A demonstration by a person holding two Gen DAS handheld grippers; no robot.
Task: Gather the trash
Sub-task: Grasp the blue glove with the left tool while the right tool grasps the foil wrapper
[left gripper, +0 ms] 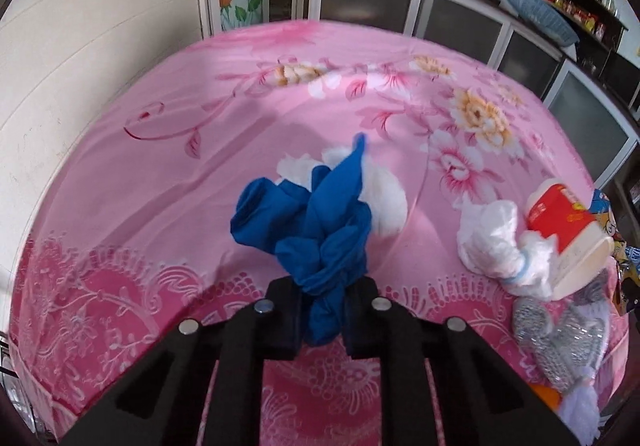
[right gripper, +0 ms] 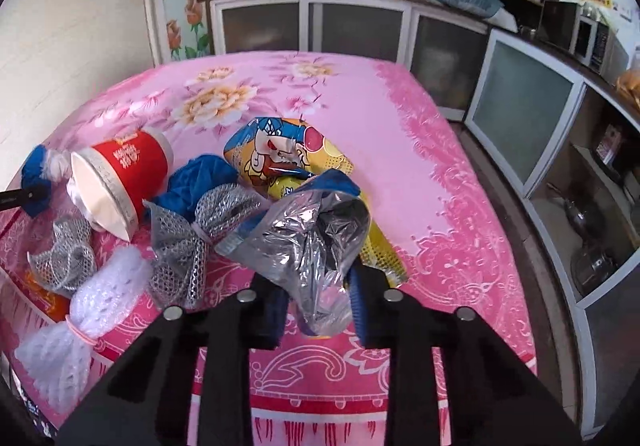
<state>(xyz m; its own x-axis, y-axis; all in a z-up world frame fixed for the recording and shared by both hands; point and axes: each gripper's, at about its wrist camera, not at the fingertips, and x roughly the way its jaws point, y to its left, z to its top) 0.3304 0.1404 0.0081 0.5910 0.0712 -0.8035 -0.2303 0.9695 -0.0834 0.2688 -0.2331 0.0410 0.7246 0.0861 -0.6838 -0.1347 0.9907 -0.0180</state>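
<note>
While both grippers are clamped on trash, the rest of the litter lies loose on the bed.

Left gripper (left gripper: 323, 316): jaws pressed together on a blue glove (left gripper: 320, 222), pinched at its bunched lower end so the rest stands up in front of the camera, probably lifted for collecting.

Right gripper (right gripper: 318, 304): jaws closed on a silver bag (right gripper: 308, 242), gripped by its lower edge; it looks raised off the bedsheet, mouth gaping.

Bedsheet (right gripper: 360, 102): smooth pink cloth printed with flowers, covering the whole surface.

Blue glove: thin, rubbery, twisted into soft folds.

Silver bag: crinkled shiny foil, light and floppy.

White tissue (left gripper: 384, 198): soft crumpled wad, just behind the blue glove.

Red cup (right gripper: 120, 182): stiff paper cup on its side, white inside.

Snack packet (right gripper: 280, 154): glossy yellow cartoon wrapper, beyond the silver bag.

Mesh sleeves (right gripper: 180, 238): grey and white foam netting, springy, near the red cup.
</note>
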